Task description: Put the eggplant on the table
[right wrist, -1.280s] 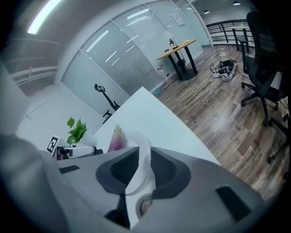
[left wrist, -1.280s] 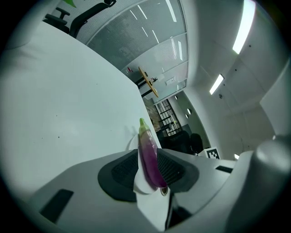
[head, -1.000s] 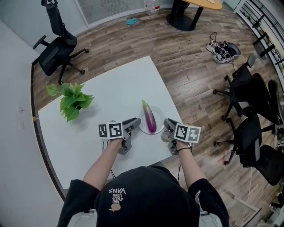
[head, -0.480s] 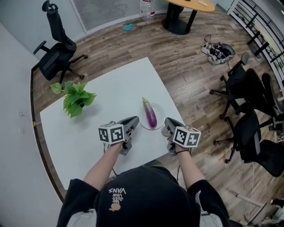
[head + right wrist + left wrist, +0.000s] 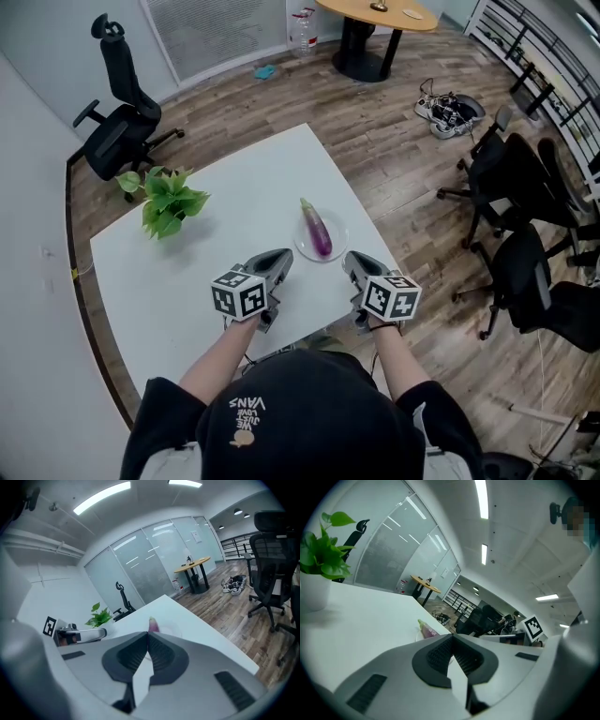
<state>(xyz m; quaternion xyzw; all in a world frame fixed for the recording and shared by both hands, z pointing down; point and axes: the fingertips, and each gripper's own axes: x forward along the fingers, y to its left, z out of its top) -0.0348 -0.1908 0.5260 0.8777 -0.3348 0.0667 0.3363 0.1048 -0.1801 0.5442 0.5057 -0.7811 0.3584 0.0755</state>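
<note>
White worktop (image 5: 234, 178) over a wooden floor. Potted plant (image 5: 167, 200) at the far left corner. Left claw (image 5: 284, 257) and right claw (image 5: 350, 263) above the near edge, side by side but apart; each pressed together, pinching nothing. Clear plate (image 5: 338, 230) just beyond them, near the right edge. Purple eggplant (image 5: 317, 228) lying on that plate, green stem end pointing away.

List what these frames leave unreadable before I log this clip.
- Eggplant, left gripper view: only the tip shows above the shut left claw.
- Eggplant, right gripper view: likewise, behind the shut right claw.
- Items on the round table, head view: too small.
- White table's near edge, head view: hidden by the person's head.
</note>
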